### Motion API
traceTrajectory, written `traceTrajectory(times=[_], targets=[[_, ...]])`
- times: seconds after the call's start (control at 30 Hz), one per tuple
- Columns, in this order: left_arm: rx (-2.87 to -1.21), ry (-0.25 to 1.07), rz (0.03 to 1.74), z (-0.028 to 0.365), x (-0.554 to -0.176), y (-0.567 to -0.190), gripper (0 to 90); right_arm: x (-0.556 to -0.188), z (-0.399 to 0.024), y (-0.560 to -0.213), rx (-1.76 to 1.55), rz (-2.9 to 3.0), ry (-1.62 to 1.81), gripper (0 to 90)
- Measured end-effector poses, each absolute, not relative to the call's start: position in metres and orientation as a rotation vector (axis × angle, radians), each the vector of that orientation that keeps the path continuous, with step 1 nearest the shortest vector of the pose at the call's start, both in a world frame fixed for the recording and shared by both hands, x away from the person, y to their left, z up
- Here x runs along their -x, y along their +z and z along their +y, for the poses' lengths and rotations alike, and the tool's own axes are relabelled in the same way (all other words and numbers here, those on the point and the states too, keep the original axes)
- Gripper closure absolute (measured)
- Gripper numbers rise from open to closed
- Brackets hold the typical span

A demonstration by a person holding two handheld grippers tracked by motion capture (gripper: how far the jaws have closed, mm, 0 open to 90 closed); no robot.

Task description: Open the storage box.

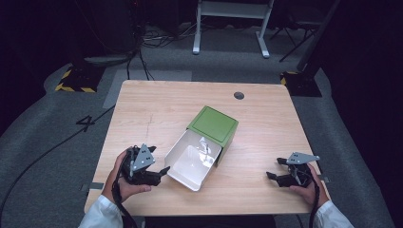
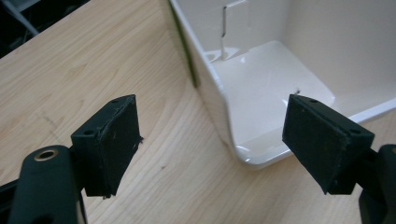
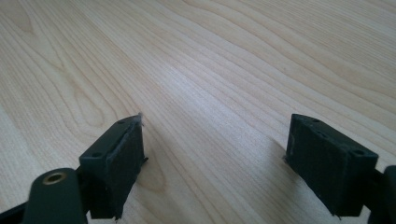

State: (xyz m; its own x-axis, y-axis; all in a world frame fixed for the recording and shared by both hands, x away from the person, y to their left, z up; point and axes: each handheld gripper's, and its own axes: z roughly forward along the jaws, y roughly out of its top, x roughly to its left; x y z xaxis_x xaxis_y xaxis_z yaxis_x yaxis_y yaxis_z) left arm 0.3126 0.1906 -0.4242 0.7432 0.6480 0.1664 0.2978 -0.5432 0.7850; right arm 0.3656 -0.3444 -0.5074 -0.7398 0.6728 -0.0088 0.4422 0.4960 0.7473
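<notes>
Wood table (image 1: 157,109); green box (image 1: 214,124), white drawer (image 1: 192,161) out. Left gripper (image 1: 161,173) wide, just beside drawer's corner. Right gripper (image 1: 274,172) wide, well apart.

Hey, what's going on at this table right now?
A person sits at a wooden table holding a two-jaw gripper in each hand. In the middle lies a green box on its side, its white inside facing the person. The left gripper is open, with the near corner of the box's white rim between its jaws, not yet clamped. The right gripper is open too, off to the right over bare wood, holding nothing.
</notes>
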Motion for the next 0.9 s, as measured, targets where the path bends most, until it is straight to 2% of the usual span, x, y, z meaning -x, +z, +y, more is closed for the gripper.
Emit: traceTrajectory(times=[0.5, 0.9], targets=[[-2.164, 0.614, 0.812, 0.225, -0.327, -0.44, 19.1, -0.366, -0.344, -0.507, -0.94, 2.444, 1.093, 19.3], [-2.227, 0.511, 0.889, 0.24, -0.347, -0.471, 17.0, -0.366, -0.344, -0.507, -0.939, 2.444, 1.093, 19.3]])
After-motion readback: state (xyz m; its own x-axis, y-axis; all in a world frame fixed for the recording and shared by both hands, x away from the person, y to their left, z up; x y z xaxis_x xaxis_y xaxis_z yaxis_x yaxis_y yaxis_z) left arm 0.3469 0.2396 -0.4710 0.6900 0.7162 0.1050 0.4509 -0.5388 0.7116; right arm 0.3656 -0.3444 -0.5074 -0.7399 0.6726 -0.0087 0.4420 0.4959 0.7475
